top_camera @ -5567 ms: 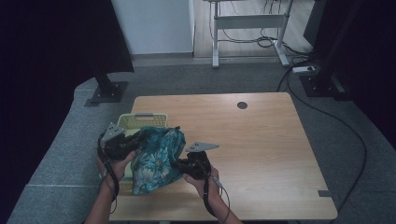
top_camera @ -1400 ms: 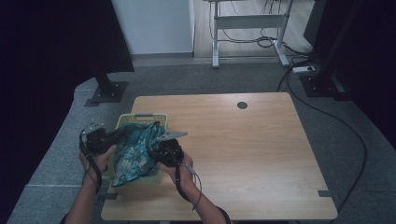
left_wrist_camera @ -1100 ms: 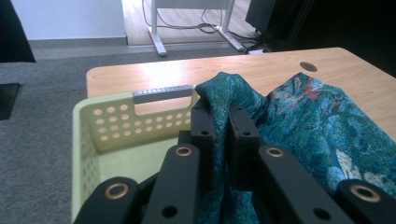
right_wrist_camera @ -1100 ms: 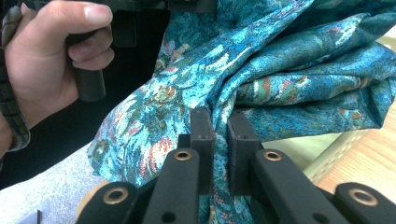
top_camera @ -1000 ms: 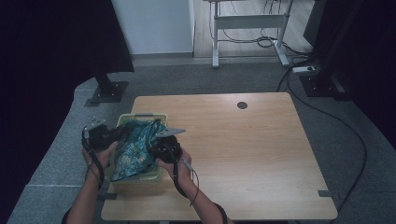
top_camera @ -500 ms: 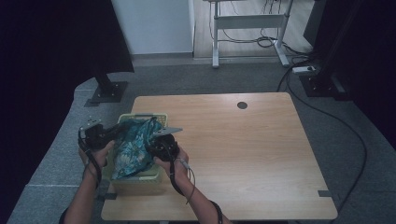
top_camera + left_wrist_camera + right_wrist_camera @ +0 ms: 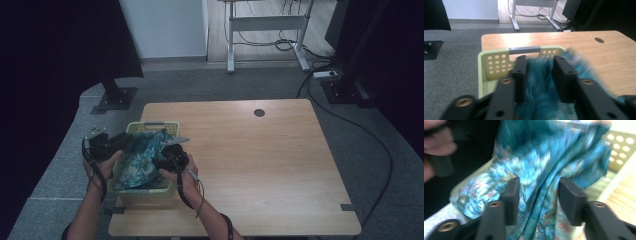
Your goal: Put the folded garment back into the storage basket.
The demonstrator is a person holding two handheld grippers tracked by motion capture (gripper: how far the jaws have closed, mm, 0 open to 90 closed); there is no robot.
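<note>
Cloth: we see a teal patterned cloth bunched in the basket, spilling over its rim; in the right gripper view its folds are blurred.
Basket: pale green, holes in its walls, a grey handle on the far rim; it sits at the bench's near left corner.
Left claw: we have it at the basket's left side, jaws apart with cloth between them, not pinching.
Right claw: over at the basket's right side, jaws spread wide, cloth lying between and behind them, no grip that we can see.
Hands: we see each hand wrapped round its gripper, left, right.
Writing: we can read no brand, label or lettering.
</note>
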